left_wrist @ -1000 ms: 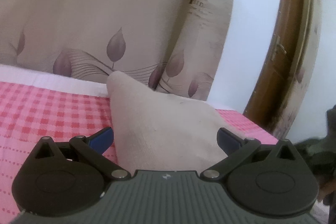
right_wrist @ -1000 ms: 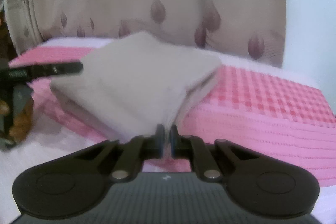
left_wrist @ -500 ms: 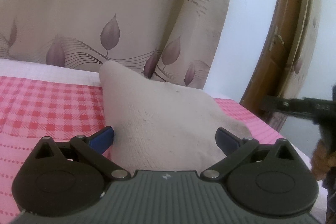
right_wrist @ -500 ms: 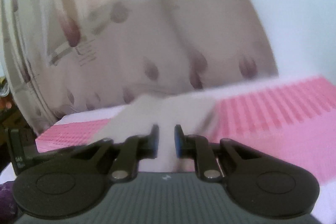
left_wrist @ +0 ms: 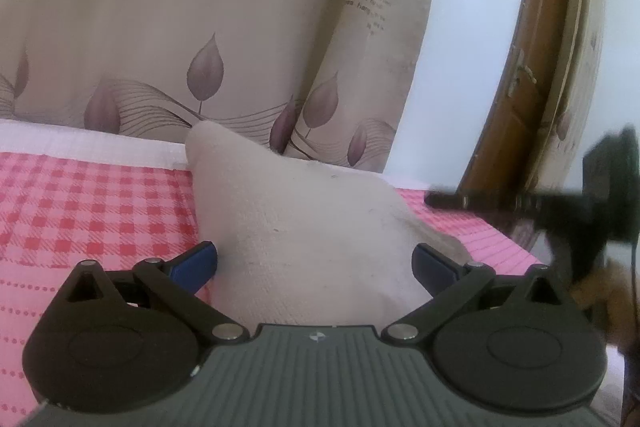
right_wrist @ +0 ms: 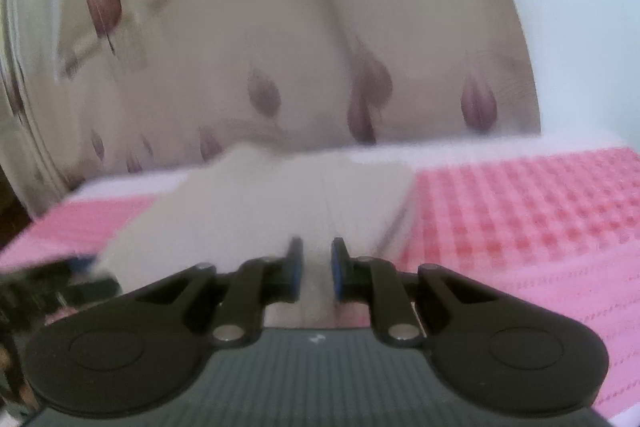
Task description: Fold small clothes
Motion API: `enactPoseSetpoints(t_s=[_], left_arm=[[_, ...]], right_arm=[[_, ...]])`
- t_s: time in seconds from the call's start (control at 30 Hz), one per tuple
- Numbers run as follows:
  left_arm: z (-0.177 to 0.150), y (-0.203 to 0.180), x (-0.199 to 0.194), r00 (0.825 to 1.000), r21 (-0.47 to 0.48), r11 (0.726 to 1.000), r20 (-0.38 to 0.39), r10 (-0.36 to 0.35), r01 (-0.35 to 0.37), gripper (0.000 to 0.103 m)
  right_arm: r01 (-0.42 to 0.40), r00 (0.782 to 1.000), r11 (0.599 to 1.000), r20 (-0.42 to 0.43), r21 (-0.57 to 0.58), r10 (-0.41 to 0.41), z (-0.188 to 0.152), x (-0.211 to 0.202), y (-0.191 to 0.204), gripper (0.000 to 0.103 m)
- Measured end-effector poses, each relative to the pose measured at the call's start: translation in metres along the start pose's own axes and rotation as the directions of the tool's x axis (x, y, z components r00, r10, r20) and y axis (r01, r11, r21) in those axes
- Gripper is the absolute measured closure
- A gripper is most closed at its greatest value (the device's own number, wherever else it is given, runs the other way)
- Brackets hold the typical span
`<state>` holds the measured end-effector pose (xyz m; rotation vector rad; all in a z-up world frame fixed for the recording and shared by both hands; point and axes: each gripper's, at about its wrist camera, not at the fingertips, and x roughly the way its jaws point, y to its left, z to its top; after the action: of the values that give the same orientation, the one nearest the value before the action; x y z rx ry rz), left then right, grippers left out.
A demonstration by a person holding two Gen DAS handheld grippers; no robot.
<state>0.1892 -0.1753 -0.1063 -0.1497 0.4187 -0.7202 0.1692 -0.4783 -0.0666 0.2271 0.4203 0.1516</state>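
A beige folded cloth (left_wrist: pixel 312 219) lies on the pink checked sheet (left_wrist: pixel 100 211) of the bed. My left gripper (left_wrist: pixel 316 263) is open wide at the cloth's near edge, one blue pad on each side, neither pressing on it. In the blurred right wrist view the same cloth (right_wrist: pixel 280 195) lies just beyond my right gripper (right_wrist: pixel 316 263). Its jaws stand a narrow gap apart and grip nothing. In the left wrist view the right gripper (left_wrist: pixel 440 199) shows side-on as a black bar, hovering past the cloth's right corner.
A cream curtain (left_wrist: pixel 200 27) with purple leaves hangs behind the bed. To the right are a white wall (left_wrist: pixel 460 47) and a brown wooden door (left_wrist: pixel 516 115). The pink sheet (right_wrist: pixel 520 227) stretches bare to the right of the cloth.
My right gripper let go of the cloth's edge, its jaws parted slightly, and it rolled and drew away; it now shows at the right of the left wrist view. The left gripper kept still.
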Motion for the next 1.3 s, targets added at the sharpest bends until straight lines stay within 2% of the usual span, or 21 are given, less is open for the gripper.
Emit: enactPoseSetpoints(t_s=[0.07, 0.13, 0.2, 0.27, 0.3, 0.37, 0.53, 0.67, 0.73, 0.8, 0.87, 0.9, 0.97, 1.0, 1.17, 1.3], left_arm=[[0.0, -0.001, 0.0, 1.0, 0.003, 1.0, 0.0, 0.0, 0.0, 0.001], [0.0, 0.0, 0.001, 1.0, 0.002, 1.0, -0.001, -0.001, 0.001, 0.001], [0.001, 0.002, 0.001, 1.0, -0.002, 1.0, -0.002, -0.003, 0.003, 0.001], [0.001, 0.003, 0.001, 1.0, -0.008, 1.0, -0.003, -0.004, 0.004, 0.001], [0.001, 0.004, 0.001, 1.0, -0.01, 1.0, -0.005, -0.003, 0.002, 0.001], [0.001, 0.004, 0.003, 1.0, -0.016, 1.0, -0.015, 0.005, -0.005, 0.001], [0.001, 0.006, 0.008, 0.998, -0.017, 0.999, -0.047, 0.034, -0.035, 0.0], [0.002, 0.008, 0.011, 0.997, -0.018, 0.998, -0.059, 0.057, -0.058, 0.0], [0.002, 0.008, 0.012, 0.996, -0.018, 0.998, -0.064, 0.062, -0.063, 0.0], [0.002, 0.008, 0.012, 0.996, -0.017, 0.998, -0.067, 0.066, -0.067, 0.0], [0.002, 0.009, 0.013, 0.995, -0.015, 0.997, -0.069, 0.072, -0.073, 0.0], [0.002, 0.009, 0.014, 0.995, -0.013, 0.997, -0.07, 0.075, -0.076, 0.0], [0.002, 0.008, 0.014, 0.994, -0.01, 0.997, -0.072, 0.078, -0.079, 0.0], [0.002, 0.008, 0.014, 0.994, -0.008, 0.997, -0.072, 0.08, -0.081, 0.0], [0.001, 0.008, 0.016, 0.993, -0.005, 0.996, -0.078, 0.092, -0.093, 0.0], [0.002, 0.007, 0.017, 0.992, 0.001, 0.995, -0.08, 0.1, -0.1, 0.0]], right_arm=[[0.006, 1.0, 0.999, 0.024, -0.033, -0.006, 0.013, 0.003, 0.008, 0.088], [0.058, 0.998, 0.993, 0.026, -0.098, -0.056, 0.024, 0.02, 0.018, 0.088], [0.074, 0.997, 0.989, 0.019, -0.127, -0.073, 0.031, 0.043, 0.022, 0.088], [0.122, 0.991, 0.976, -0.033, -0.179, -0.13, 0.024, 0.069, 0.024, 0.089], [0.143, 0.981, 0.972, -0.103, -0.187, -0.164, 0.018, 0.089, 0.018, 0.089], [0.116, 0.991, 0.981, -0.046, -0.157, -0.124, 0.007, 0.094, 0.006, 0.089], [0.104, 0.994, 0.986, -0.021, -0.131, -0.108, 0.004, 0.088, 0.003, 0.089], [0.083, 0.997, 0.996, 0.013, -0.043, -0.082, 0.001, 0.074, -0.005, 0.088], [0.097, 0.994, 0.994, 0.046, -0.04, -0.095, -0.003, 0.059, 0.004, 0.083], [0.117, 0.99, 0.991, 0.082, -0.06, -0.112, -0.01, 0.04, 0.018, 0.083], [0.103, 0.99, 0.992, 0.107, -0.074, -0.095, -0.019, 0.022, 0.03, 0.083], [0.117, 0.989, 0.988, 0.099, -0.098, -0.107, -0.024, 0.017, 0.035, 0.082], [0.187, 0.982, 0.961, 0.038, -0.204, -0.184, -0.04, 0.014, 0.049, 0.082], [0.195, 0.981, 0.955, 0.039, -0.222, -0.191, -0.041, 0.012, 0.051, 0.082], [0.17, 0.985, 0.976, -0.006, -0.134, -0.172, -0.039, 0.01, 0.034, 0.081], [0.186, 0.982, 0.972, -0.004, -0.143, -0.188, -0.041, 0.01, 0.039, 0.077]])
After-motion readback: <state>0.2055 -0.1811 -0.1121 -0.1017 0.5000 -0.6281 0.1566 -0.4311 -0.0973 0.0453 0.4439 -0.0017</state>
